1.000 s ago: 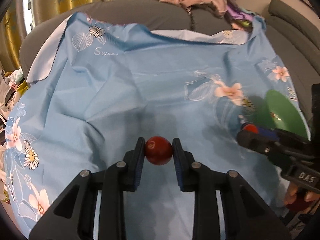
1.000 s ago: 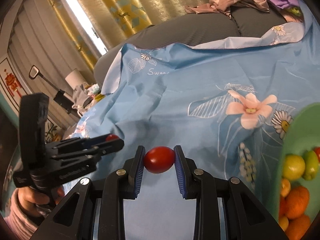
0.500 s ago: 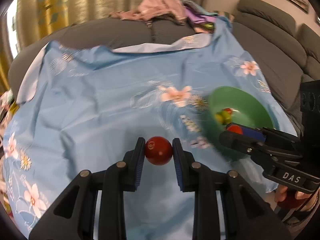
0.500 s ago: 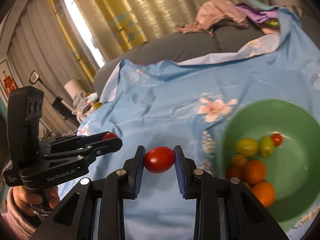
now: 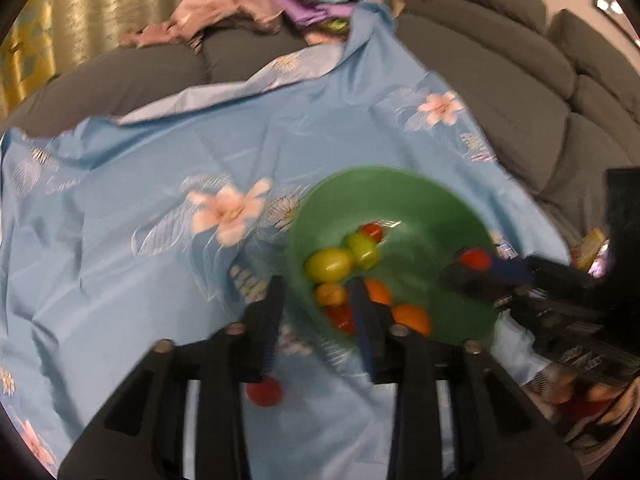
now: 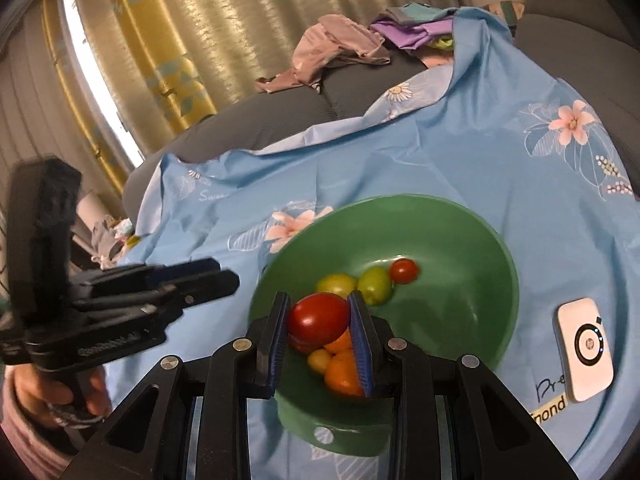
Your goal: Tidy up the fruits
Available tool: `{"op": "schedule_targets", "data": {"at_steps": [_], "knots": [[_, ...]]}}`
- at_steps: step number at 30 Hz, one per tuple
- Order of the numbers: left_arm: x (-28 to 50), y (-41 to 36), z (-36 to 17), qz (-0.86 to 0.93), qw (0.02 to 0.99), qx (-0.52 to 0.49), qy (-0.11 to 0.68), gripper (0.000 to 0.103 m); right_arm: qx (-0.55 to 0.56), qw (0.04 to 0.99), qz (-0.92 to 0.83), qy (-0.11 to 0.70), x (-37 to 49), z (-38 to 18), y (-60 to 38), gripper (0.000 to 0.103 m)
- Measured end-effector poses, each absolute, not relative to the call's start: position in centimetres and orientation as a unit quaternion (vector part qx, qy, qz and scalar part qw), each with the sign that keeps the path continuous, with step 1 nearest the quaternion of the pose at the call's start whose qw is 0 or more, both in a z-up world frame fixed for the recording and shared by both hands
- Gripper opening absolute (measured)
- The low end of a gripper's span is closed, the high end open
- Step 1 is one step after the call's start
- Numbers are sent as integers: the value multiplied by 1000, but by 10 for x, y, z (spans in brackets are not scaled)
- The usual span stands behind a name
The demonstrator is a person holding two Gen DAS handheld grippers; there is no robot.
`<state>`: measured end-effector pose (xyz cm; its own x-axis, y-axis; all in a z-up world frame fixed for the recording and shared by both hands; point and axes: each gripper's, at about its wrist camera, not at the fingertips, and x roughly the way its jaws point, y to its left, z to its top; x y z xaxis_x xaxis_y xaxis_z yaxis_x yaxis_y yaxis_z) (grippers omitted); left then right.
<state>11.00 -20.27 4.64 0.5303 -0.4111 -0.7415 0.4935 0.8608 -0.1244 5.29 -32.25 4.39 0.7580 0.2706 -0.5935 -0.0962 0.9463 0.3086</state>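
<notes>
Red tomato (image 6: pixel 318 317) pinched between right tongs (image 6: pixel 319 336) above green bowl (image 6: pixel 460 240) of mixed fruits, second red fruit (image 5: pixel 264 392) lying loose on blue floral cloth (image 5: pixel 140 260) beneath spread, empty left tongs (image 5: pixel 318 320), white device (image 6: pixel 582 344) beside bowl

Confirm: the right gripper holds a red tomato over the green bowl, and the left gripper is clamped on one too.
Wrong on the left. The left wrist view shows the left gripper open, holding nothing; a red fruit sits loose beneath it. The right gripper holds a red tomato over the green bowl.
</notes>
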Motion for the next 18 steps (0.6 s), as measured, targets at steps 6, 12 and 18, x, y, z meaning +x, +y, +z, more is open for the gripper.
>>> {"op": "schedule_targets", "data": {"at_steps": [6, 12, 18], "knots": [[113, -160, -16, -226, 853, 50, 468, 49, 148, 920, 137, 337, 58, 32, -314, 31], [110, -126, -45, -188, 852, 52, 486, 48, 138, 910, 180, 346, 62, 25, -286, 31], [92, -92, -46, -178, 858, 32, 481, 48, 124, 904, 210, 350, 66, 24, -262, 31]]}}
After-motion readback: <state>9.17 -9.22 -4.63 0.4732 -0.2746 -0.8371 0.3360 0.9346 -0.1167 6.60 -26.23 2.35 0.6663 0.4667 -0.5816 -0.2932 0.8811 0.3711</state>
